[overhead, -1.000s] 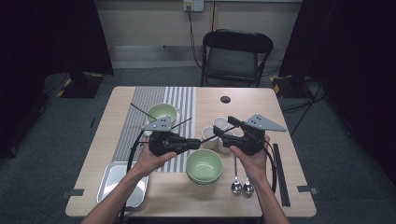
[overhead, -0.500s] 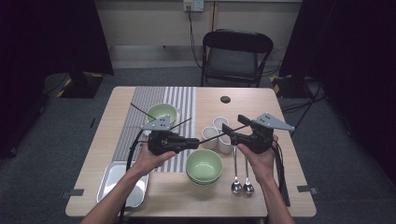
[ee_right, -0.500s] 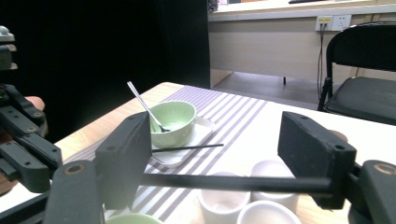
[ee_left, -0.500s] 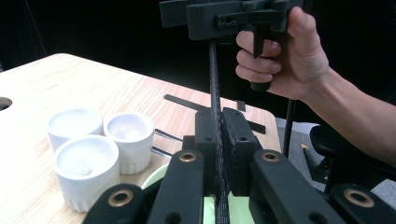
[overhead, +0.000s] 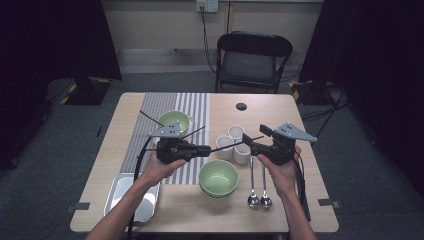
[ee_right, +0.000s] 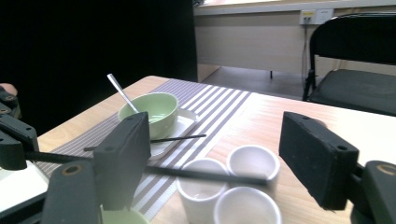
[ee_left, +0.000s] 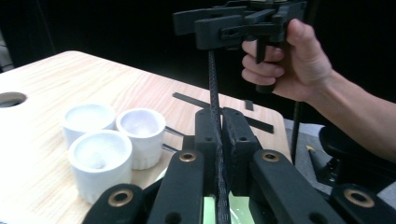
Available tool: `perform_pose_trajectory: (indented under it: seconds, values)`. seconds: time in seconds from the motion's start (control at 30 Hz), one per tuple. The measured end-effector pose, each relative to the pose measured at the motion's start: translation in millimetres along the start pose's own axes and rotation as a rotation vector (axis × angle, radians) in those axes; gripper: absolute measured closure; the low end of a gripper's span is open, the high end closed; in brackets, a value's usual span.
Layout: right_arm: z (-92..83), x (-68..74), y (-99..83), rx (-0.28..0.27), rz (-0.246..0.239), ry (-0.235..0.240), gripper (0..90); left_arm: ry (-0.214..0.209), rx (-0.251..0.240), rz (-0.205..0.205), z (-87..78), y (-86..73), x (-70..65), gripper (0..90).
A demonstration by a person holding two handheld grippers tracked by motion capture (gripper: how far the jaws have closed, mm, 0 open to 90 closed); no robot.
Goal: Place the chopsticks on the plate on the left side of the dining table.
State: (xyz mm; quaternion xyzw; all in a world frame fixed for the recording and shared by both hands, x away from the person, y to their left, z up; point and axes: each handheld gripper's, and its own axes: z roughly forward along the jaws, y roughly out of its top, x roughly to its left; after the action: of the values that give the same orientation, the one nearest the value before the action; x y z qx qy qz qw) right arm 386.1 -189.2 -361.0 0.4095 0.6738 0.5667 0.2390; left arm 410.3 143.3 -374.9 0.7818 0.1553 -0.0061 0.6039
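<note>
My left gripper [overhead: 204, 149] is shut on a thin black chopstick [overhead: 231, 145], which it holds level above three white cups [overhead: 234, 142]. In the left gripper view the chopstick [ee_left: 214, 93] runs from my shut jaws [ee_left: 219, 135] up to the right gripper [ee_left: 233, 28]. My right gripper [overhead: 248, 143] faces the left one. Its jaws have just been opening and now stand wide [ee_right: 219, 144]. The chopstick's far end [ee_right: 201, 175] lies between the pads [ee_right: 123, 154] without being pressed.
A green bowl [overhead: 218, 177] sits near the front, with two spoons [overhead: 257, 200] to its right. Another green bowl [overhead: 175, 121] holding a spoon stands on a plate on the striped mat, with a second chopstick [ee_right: 173, 138] beside it. At the front left is a metal tray [overhead: 122, 195].
The right gripper's jaws have spread wider and the hand has shifted slightly to the right. The left gripper keeps the chopstick and has not moved.
</note>
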Motion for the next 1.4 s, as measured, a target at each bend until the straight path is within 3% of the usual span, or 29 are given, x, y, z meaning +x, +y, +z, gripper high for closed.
perform_pose_trajectory:
  seconds: [0.4, 0.53, 0.67, 0.83, 1.1, 1.4]
  values:
    - [-7.7, -8.4, -1.4, -0.009, 0.019, -0.009, 21.3, 0.059, -0.022, -0.012, -14.1, -1.5, 12.1, 85.8]
    - [-5.0, -9.2, -6.8, 0.031, 0.005, -0.015, 20.0, 0.077, -0.015, -0.015, -15.8, -3.4, 15.4, 85.8]
    - [-5.3, -11.4, -9.9, 0.045, 0.008, -0.024, 20.2, 0.061, -0.016, -0.008, -17.7, -5.7, 18.5, 85.8]
    - [-8.6, -15.6, -16.6, 0.073, 0.007, -0.045, 20.4, 0.091, -0.002, -0.013, -19.9, -7.0, 22.1, 85.8]
    - [-20.0, -26.9, -28.0, 0.122, 0.012, -0.063, 21.8, 0.126, 0.008, -0.028, -28.9, -10.8, 29.5, 85.8]
    - [-34.1, -42.5, -52.7, 0.195, 0.026, -0.104, 19.3, 0.156, 0.007, -0.033, -37.0, -13.5, 35.6, 85.7]
